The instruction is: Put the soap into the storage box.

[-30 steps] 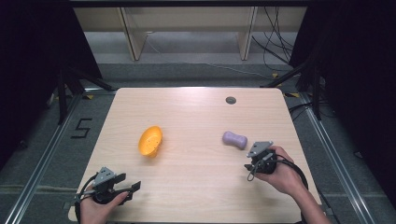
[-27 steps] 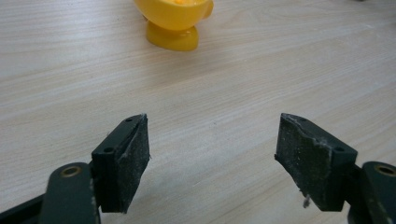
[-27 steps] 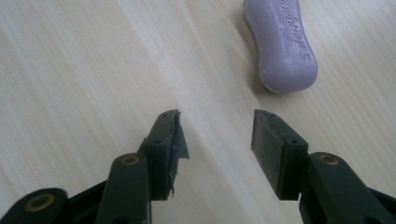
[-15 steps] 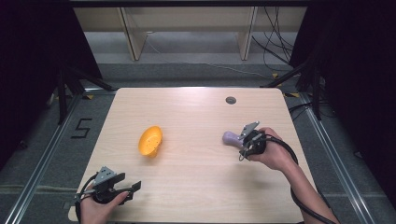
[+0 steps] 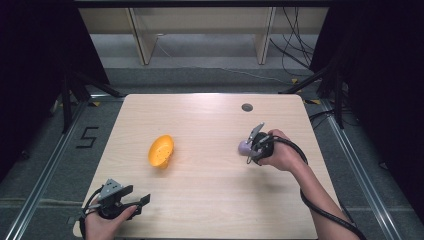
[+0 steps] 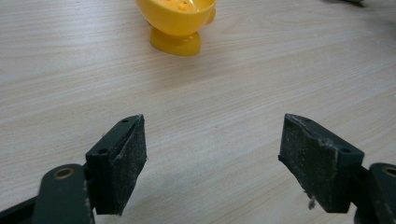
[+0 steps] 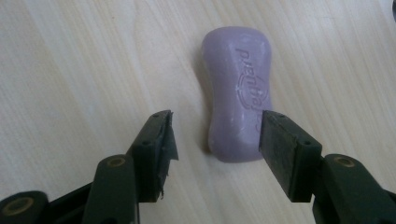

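Right gripper (image 7: 215,135) poised over a waisted lilac bar of soap (image 7: 239,91) on the pale wooden table (image 5: 210,200).
Its jaws stand apart astride the bar's near end, gripping nothing; the soap lies flat at the table's right. Left gripper (image 6: 212,154), near-left corner, gapes wide and empty, facing a yellow plastic footed cup (image 6: 176,18) left of centre.

Table (image 5: 210,200) evenly lit from above – surroundings near black. Soft short shadows under yellow bowl (image 5: 161,150) and purple soap (image 7: 238,91). Gripper views sharp mid-frame – near jaws slightly blurred.
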The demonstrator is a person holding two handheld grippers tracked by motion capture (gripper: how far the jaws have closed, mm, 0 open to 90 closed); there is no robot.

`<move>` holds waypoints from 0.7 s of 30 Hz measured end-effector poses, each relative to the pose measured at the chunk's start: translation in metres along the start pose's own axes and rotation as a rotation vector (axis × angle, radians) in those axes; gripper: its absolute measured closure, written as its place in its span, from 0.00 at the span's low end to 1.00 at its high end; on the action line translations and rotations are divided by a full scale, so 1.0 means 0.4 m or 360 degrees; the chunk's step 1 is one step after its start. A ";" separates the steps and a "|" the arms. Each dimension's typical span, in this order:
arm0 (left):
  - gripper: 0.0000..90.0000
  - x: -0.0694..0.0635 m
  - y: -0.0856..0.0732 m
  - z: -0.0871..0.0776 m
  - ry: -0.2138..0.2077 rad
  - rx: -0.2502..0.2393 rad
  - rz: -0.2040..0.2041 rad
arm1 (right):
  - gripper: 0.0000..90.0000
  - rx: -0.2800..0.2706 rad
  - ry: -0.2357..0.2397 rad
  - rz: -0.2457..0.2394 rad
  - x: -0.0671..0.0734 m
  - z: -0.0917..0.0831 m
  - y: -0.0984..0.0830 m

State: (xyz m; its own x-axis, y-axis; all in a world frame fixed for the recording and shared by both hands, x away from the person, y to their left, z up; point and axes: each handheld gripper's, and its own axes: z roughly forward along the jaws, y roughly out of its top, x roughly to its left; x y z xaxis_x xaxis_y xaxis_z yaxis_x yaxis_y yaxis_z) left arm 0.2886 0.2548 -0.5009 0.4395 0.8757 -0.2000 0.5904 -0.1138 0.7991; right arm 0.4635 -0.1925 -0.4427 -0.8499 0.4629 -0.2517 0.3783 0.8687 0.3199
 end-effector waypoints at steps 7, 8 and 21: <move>0.25 0.002 0.001 -0.003 0.0001 -0.0006 0.0003 | 0.49 0.0056 -0.0019 -0.0018 -0.017 0.008 0.032; 0.25 0.001 0.001 -0.003 0.0002 0.0000 0.0001 | 0.49 0.0056 -0.0019 -0.0018 -0.017 0.008 0.032; 0.25 -0.002 0.000 0.000 -0.0005 0.0003 0.0007 | 0.46 0.0123 0.0043 -0.0036 -0.033 0.042 0.051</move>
State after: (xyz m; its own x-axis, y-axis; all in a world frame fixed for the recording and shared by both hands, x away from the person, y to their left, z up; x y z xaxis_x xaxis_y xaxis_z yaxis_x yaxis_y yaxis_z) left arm 0.2882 0.2540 -0.5009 0.4442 0.8737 -0.1984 0.5897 -0.1183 0.7989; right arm 0.4887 -0.1779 -0.4482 -0.8677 0.4391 -0.2330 0.3853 0.8902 0.2429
